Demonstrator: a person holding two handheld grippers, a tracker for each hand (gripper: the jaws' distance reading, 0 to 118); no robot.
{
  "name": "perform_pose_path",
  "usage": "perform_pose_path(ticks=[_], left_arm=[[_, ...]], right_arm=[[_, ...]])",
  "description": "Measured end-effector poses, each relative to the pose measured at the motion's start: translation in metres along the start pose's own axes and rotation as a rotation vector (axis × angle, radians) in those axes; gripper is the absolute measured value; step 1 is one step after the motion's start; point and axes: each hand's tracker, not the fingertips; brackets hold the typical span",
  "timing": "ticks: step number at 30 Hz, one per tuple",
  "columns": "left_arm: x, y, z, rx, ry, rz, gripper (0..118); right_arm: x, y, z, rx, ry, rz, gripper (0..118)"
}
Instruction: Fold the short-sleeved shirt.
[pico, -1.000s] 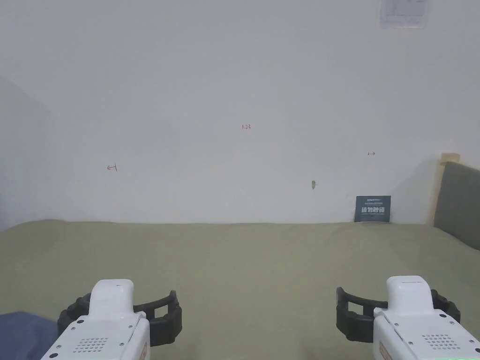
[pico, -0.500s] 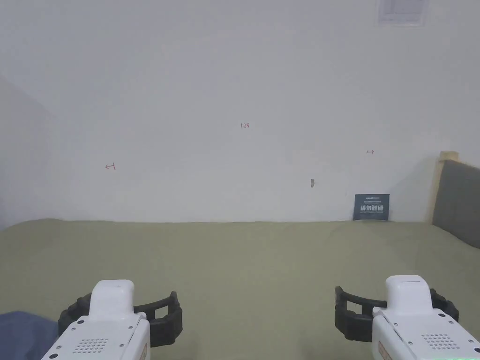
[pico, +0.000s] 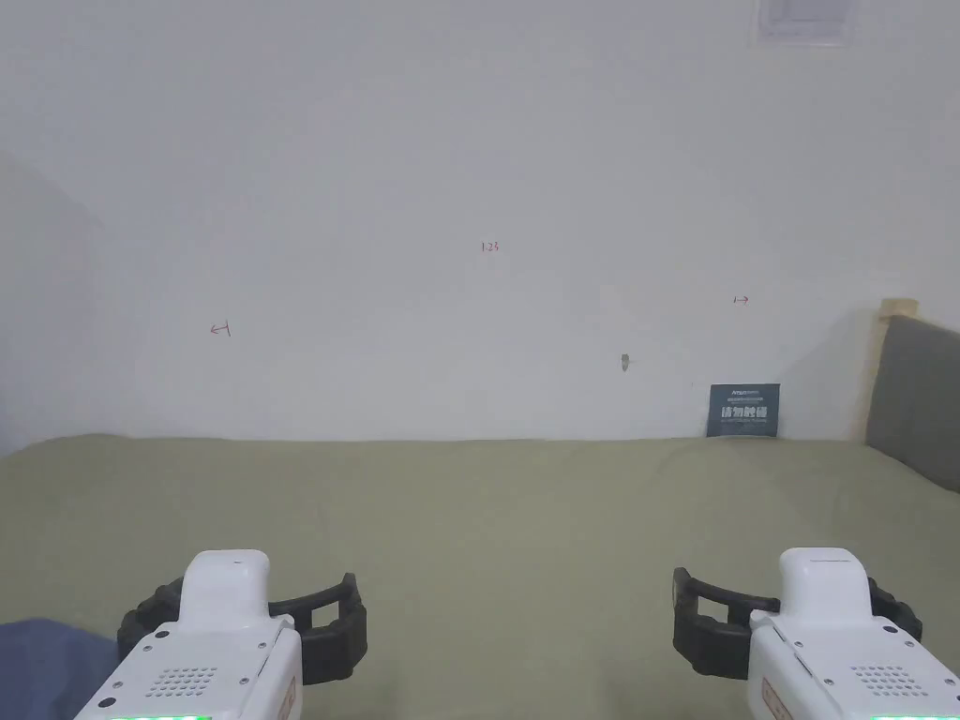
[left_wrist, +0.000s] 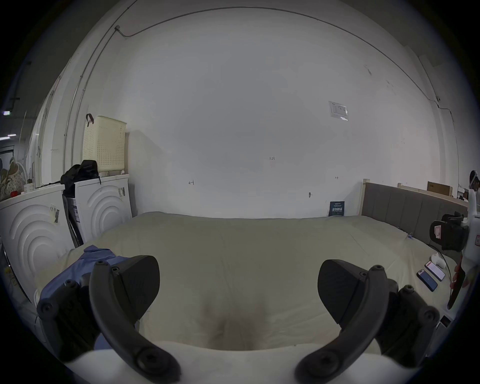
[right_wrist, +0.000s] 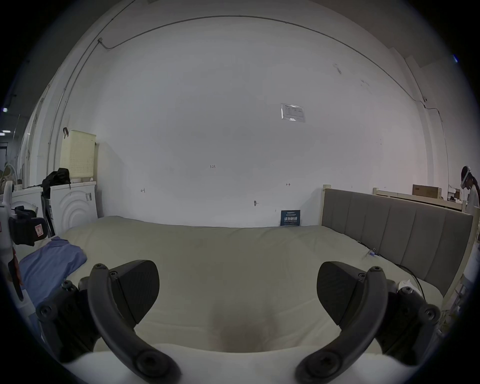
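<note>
step: not started, I reckon | left gripper (left_wrist: 237, 289) and right gripper (right_wrist: 237, 289) hover over the bed (pico: 506, 506), jaws wide apart, empty | blue shirt (right_wrist: 49, 262) lies bunched at the bed's left edge | next: reach left, pick it up, spread it flat
</note>
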Motion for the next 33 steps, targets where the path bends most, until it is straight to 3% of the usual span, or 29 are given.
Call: perform_pose_path(ticks=[33], left_arm=[[-0.0013, -0.0010, 0.0002, 0.038, -0.015, 0.009, 118]], right_arm=[[-0.0005, 0.0015, 0.0002, -0.001, -0.005, 0.020, 118]])
